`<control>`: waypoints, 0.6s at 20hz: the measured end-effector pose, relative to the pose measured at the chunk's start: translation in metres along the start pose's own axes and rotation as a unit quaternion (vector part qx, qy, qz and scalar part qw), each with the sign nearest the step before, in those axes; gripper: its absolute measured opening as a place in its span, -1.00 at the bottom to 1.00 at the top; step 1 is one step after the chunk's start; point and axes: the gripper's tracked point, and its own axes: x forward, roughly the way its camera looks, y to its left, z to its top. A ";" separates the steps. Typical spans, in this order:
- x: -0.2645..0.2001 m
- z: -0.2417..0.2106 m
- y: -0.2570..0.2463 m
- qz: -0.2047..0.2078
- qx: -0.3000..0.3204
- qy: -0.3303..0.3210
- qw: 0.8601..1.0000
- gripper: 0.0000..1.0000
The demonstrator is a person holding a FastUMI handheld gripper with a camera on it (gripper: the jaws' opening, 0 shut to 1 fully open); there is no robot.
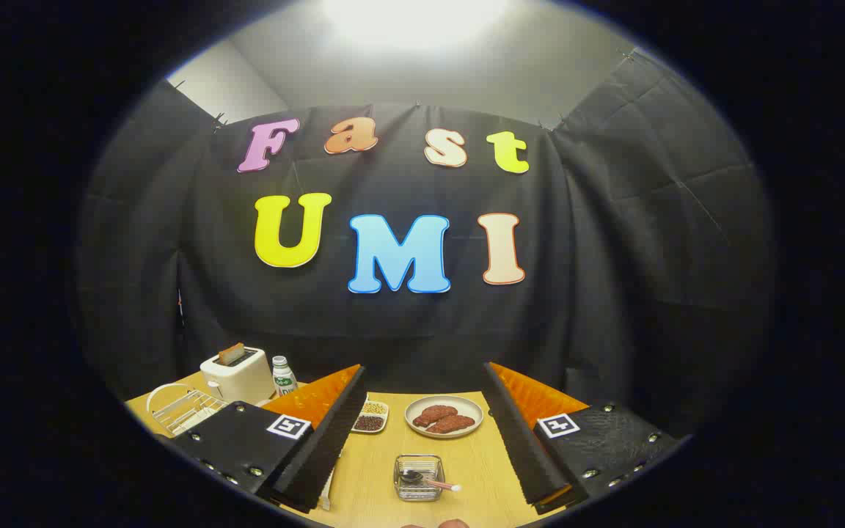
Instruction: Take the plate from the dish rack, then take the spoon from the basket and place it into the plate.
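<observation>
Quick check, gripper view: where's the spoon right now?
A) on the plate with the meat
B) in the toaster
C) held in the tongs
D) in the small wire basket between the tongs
D: the spoon lies in the wire basket on the table, between the tongs, which stand open and hold nothing; the plate beyond carries meat pieces alone.
</observation>
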 end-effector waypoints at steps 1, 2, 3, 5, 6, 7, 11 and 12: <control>0.001 0.004 0.010 0.005 0.003 -0.001 1.000 0.94; 0.002 0.004 0.016 0.007 0.003 0.001 1.000 0.94; 0.003 0.004 0.023 0.010 0.002 0.003 1.000 0.93; 0.003 0.006 0.038 0.023 0.002 0.004 1.000 0.93; 0.004 0.007 0.043 0.024 0.003 0.005 1.000 0.93; 0.005 0.007 0.046 0.025 0.004 0.007 1.000 0.94; 0.008 0.007 0.057 0.028 0.009 0.016 0.999 0.94; 0.008 0.008 0.060 0.029 0.011 0.017 0.999 0.93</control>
